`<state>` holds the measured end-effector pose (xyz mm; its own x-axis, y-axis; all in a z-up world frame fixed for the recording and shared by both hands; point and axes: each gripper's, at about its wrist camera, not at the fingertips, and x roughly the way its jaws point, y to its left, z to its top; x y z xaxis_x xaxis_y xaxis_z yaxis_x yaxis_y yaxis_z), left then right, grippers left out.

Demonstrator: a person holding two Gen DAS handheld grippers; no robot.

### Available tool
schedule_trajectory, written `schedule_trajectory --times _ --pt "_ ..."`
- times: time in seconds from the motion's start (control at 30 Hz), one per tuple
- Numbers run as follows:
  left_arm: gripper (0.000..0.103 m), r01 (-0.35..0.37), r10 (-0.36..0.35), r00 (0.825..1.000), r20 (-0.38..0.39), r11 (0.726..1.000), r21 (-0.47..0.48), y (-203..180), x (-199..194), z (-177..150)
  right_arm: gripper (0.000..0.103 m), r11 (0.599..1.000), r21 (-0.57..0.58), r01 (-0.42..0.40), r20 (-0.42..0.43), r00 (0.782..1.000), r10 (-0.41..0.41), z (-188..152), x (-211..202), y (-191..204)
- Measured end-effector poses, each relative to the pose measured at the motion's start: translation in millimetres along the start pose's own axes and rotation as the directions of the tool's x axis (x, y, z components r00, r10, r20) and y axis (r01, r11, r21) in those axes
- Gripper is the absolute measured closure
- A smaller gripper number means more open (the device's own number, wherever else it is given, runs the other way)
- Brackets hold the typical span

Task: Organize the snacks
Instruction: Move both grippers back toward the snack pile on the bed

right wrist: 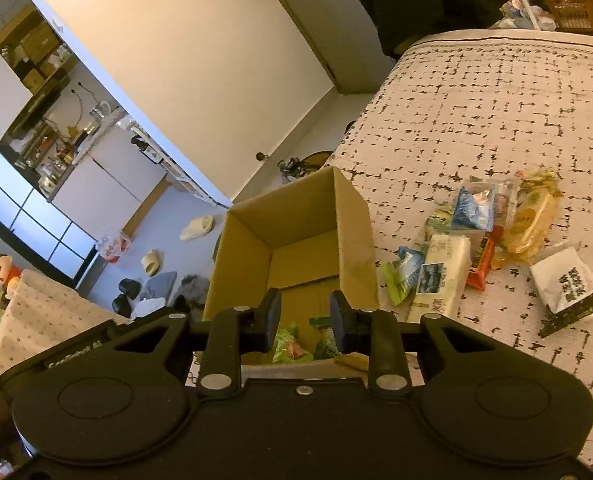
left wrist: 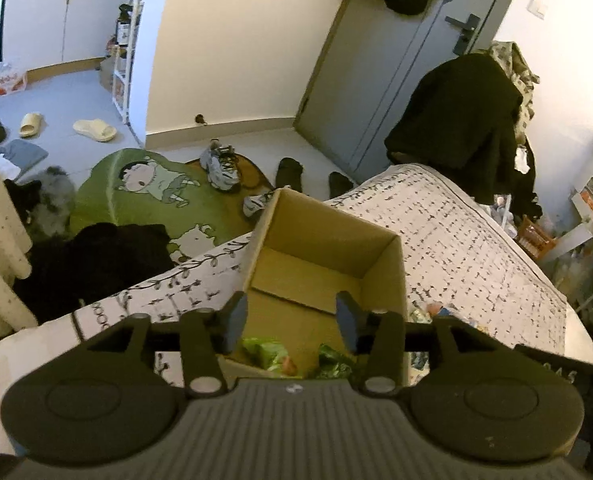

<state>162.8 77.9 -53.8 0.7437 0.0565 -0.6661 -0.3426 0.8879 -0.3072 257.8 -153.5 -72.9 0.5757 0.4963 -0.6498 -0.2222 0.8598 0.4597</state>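
Snacks, loose, on a bed [right wrist: 496, 120] with a white cover printed in small black dashes; part already boxed.

Cardboard box [right wrist: 292, 232]: open-topped, standing at the bed's left edge, near its foot-end corner. Bare bottom in the far half. At the near end lie two green packets [right wrist: 286, 346], close together, one with a pink-red patch.

Left claw [left wrist: 292, 326]: above the near end of the box, pointing down into it. Released; blue pads well apart, nothing between them. The green packets [left wrist: 268, 354] lie below the gap, not touched.

Right claw [right wrist: 304, 318]: also above the near end of the box. Pads a little apart, gripping nothing; green packets visible through the gap, lower down in the box.

Snack pile [right wrist: 476, 240], on the bed just right of the box, toward the middle of the cover. Left to right:
- green and white packet [right wrist: 402, 276], nearest the box wall;
- long white pack [right wrist: 442, 274], lying flat;
- blue and white packet [right wrist: 474, 206], behind it;
- red wrapper [right wrist: 482, 266], partly under its neighbours;
- yellow clear-wrapped pack [right wrist: 530, 222];
- white and black packet [right wrist: 568, 286], set slightly apart at the right end.

Floor left of the bed: green cartoon rug [left wrist: 136, 192], shoes, slippers, dark clothing.
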Motion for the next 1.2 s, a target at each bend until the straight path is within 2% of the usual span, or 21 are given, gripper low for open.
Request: schedule_trajectory --times 0.03,0.1,0.17,0.33,0.43,0.5,0.63,0.7,0.83,1.1,1.2 --pt "0.052 -0.005 0.005 1.0 -0.001 1.0 -0.002 0.9 -1.7 -0.3 0.073 1.0 0.002 0.004 -0.001 1.0 -0.004 0.1 -1.3 -0.9" --pt "0.049 -0.017 0.017 1.0 -0.009 1.0 -0.007 1.7 -5.1 -1.2 0.063 1.0 0.0 0.018 0.004 1.0 -0.018 -0.2 -7.7 -1.7" --pt "0.04 -0.029 0.029 1.0 -0.007 1.0 -0.003 0.8 -8.9 -1.0 0.055 0.999 -0.009 0.039 0.01 0.999 -0.039 0.0 -14.1 -3.0" --pt "0.022 -0.046 0.046 0.999 0.0 0.999 -0.004 -3.9 -21.1 -2.9 0.046 0.999 -0.004 0.05 -0.002 0.999 -0.05 1.9 -29.0 -9.3" --pt "0.012 -0.035 0.035 0.999 0.006 0.999 0.017 -10.2 -28.4 -5.3 0.031 0.997 -0.026 0.073 0.008 0.997 -0.073 2.3 -37.7 -8.9" --pt "0.011 -0.028 0.028 1.0 -0.004 1.0 0.014 -13.8 -31.2 -6.8 0.022 0.996 -0.038 0.083 0.011 0.997 -0.082 3.9 -44.1 -8.4" --pt "0.011 -0.021 0.021 1.0 0.003 1.0 0.011 -19.2 -39.3 -11.3 0.013 0.995 -0.053 0.079 0.027 0.997 -0.078 10.7 -59.3 -11.8" --pt "0.009 -0.02 0.02 1.0 0.0 1.0 0.009 -20.7 -42.1 -12.4 0.003 0.992 -0.065 0.105 0.052 0.993 -0.102 14.7 -67.7 -14.5" --pt "0.0 0.001 -0.001 1.0 -0.004 1.0 0.004 -24.5 -46.2 -15.3 0.0 0.982 -0.069 0.176 0.082 0.982 -0.17 22.1 -79.5 -29.0" --pt "0.0 0.02 -0.02 0.999 0.03 1.0 0.015 -40.6 -50.2 -23.6 0.0 0.966 -0.127 0.223 0.083 0.973 -0.214 24.5 -89.4 -47.7" --pt "0.0 0.029 -0.03 0.999 0.03 0.999 0.025 -46.5 -49.5 -25.6 0.0 0.968 -0.1 0.231 0.068 0.972 -0.225 26.8 -89.0 -59.0"
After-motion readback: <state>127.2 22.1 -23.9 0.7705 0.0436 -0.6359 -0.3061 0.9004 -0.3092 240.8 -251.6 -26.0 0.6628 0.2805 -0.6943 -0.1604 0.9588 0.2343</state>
